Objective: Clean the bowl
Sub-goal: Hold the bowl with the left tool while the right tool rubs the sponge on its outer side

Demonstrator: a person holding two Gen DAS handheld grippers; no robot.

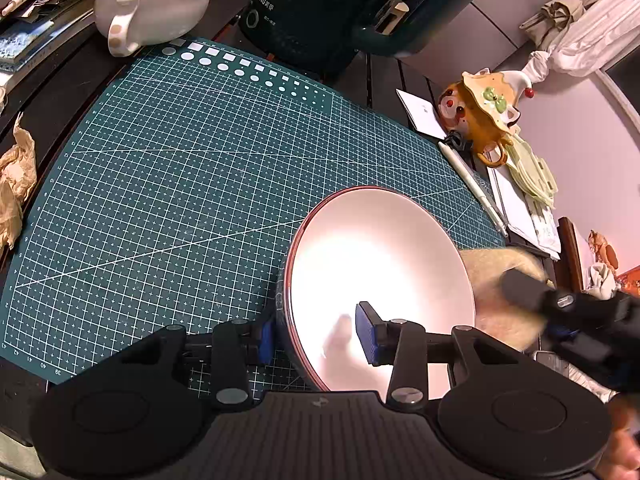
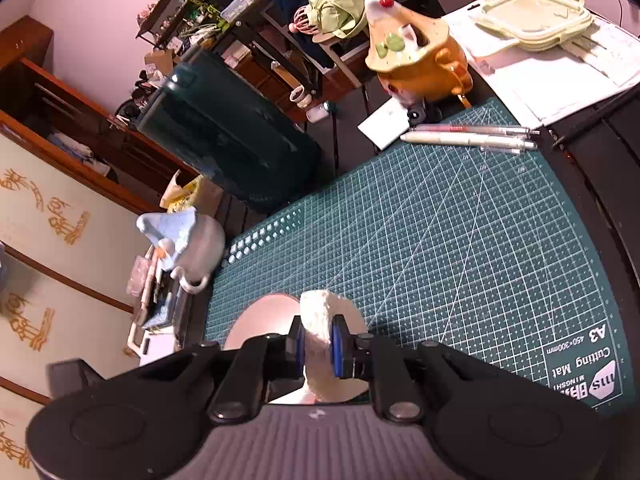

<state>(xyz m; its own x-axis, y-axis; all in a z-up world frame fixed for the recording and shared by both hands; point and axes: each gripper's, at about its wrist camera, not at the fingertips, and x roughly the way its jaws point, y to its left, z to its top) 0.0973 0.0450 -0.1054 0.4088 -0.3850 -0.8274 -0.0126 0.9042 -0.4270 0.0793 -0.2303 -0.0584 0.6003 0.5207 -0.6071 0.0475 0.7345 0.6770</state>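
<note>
A white bowl point(image 1: 380, 264) with a dark red rim stands on the green cutting mat point(image 1: 180, 184), tilted toward the camera. My left gripper point(image 1: 316, 338) is shut on the bowl's near rim, one blue pad outside and one inside. My right gripper point(image 2: 316, 346) is shut on a pale sponge point(image 2: 318, 320) and holds it over the bowl point(image 2: 260, 320). In the left wrist view the right gripper point(image 1: 560, 308) and the blurred sponge point(image 1: 500, 288) are at the bowl's right rim.
A grey duck-lid teapot point(image 1: 156, 4) and a dark green appliance point(image 1: 320, 12) stand behind the mat. An orange teapot point(image 2: 416, 56), pens point(image 2: 472, 136), papers and pale container lids point(image 2: 532, 12) lie at the right. Crumpled brown paper point(image 1: 14, 184) lies at the left.
</note>
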